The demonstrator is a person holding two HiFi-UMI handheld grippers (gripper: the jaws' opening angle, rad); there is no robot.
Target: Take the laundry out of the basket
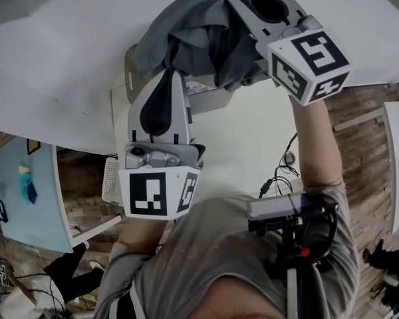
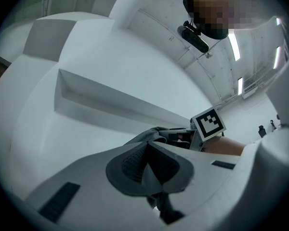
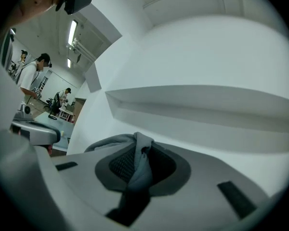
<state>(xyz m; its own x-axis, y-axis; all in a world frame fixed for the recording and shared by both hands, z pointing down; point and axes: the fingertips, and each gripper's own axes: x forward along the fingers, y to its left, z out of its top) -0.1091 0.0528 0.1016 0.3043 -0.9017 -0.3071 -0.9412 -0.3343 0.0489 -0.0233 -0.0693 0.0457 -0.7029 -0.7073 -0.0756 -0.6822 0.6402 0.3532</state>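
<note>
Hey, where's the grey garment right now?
In the head view the grey garment hangs bunched at top centre, clamped by both grippers: the left gripper at its lower edge and the right gripper at its upper right.

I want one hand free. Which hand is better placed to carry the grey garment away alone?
Right. The right tongs clamp a thick fold of the grey garment, whose bulk hangs by them; the left tongs seem to pinch only a thin edge.

Looking steeply down from the head at left claw (image 1: 169, 73) and right claw (image 1: 234, 4); riding close behind their jaws, facing white wall (image 3: 207, 47); sharing the grey garment (image 1: 186, 38).
</note>
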